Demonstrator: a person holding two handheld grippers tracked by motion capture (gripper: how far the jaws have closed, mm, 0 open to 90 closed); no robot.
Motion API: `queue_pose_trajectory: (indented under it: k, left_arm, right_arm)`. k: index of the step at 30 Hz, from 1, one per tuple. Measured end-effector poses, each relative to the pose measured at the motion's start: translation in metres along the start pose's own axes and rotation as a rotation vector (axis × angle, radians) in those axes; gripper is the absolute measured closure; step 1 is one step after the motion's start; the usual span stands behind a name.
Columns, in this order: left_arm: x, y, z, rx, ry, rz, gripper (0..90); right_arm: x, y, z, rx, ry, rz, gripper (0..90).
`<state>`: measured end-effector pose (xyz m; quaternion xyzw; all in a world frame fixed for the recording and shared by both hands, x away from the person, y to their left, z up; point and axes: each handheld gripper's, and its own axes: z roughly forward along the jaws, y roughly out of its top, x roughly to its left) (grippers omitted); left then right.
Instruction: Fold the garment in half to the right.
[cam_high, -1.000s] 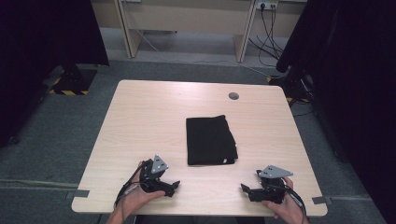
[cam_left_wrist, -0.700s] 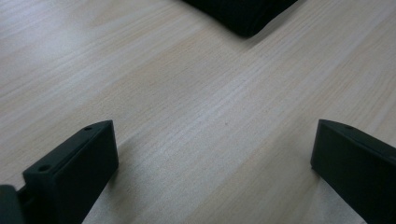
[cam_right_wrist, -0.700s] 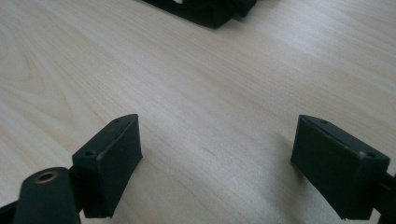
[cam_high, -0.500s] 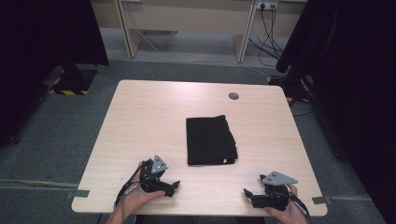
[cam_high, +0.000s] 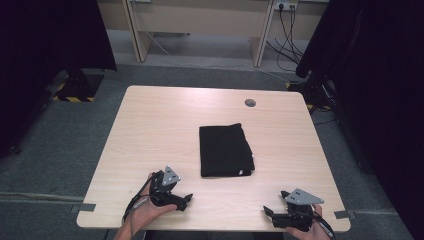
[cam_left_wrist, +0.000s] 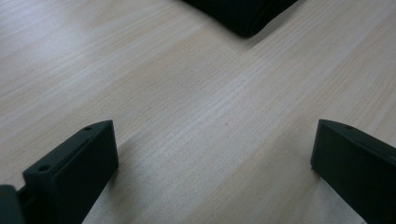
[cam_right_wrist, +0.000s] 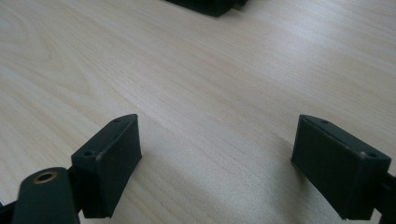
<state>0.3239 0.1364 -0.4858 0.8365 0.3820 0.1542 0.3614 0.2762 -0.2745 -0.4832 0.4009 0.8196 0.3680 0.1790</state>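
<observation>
on the pale wood-grain worktop (cam_high: 165, 125), seen from the high view, a folded black cloth rectangle (cam_high: 225, 150) lies flat near the middle, its long sides running away from the person and a small pale tag showing at its near right corner. at the near left edge, the left hand-held gripper (cam_high: 184, 202) rests low over the bare surface in the person's left hand (cam_high: 147, 212), with its grey three-cornered plate on top and its cable trailing back toward the wrist; its jaws point rightward along the near edge, well short of the cloth. at the near right corner, the right hand-held gripper (cam_high: 268, 214) sits in the person's right hand (cam_high: 306, 231), also low over the wood, its jaws pointing leftward and also well apart from the cloth. from the left gripper view, the two black jaws stand wide apart with nothing but bare wood between them, and a corner of the black cloth (cam_left_wrist: 240, 14) lies ahead at the top. from the right gripper view, the jaws are likewise spread wide over empty wood, with the cloth's edge (cam_right_wrist: 205, 5) ahead at the top. a small round grey grommet (cam_high: 250, 103) is set into the far part of the worktop, beyond the cloth.
</observation>
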Motion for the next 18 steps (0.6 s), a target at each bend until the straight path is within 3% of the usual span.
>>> queue_pose_trajectory:
  k: [18]
  left_arm:
    - [0.0000,0.0000,0.0000,0.000,0.000,-0.001,0.0]
  right_arm:
    - [-0.0009,-0.0036,-0.0025,-0.010,-0.002,0.003,15.7]
